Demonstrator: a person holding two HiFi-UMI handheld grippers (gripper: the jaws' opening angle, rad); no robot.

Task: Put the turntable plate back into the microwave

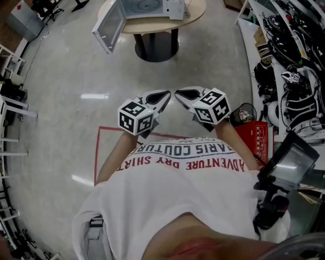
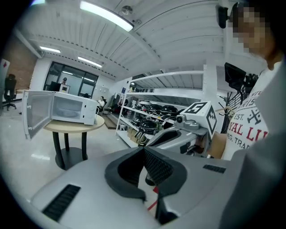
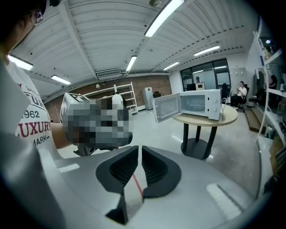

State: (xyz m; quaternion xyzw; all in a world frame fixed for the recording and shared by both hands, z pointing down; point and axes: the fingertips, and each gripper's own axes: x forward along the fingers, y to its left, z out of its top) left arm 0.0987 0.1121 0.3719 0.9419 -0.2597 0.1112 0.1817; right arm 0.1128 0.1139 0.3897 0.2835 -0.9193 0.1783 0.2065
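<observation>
The microwave (image 1: 175, 7) sits on a round table (image 1: 195, 10) at the top of the frame, door (image 1: 109, 25) open. A round plate (image 1: 143, 6) seems to lie inside (hard to be sure). The left gripper (image 1: 162, 97) and right gripper (image 1: 183, 95) are at the middle, well apart from it, both pinched closed on nothing.

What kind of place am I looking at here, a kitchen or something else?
Probably a lab or workshop, not a kitchen: shelves crammed with equipment, a microwave alone on a round table, and red tape marking the bare floor.
</observation>
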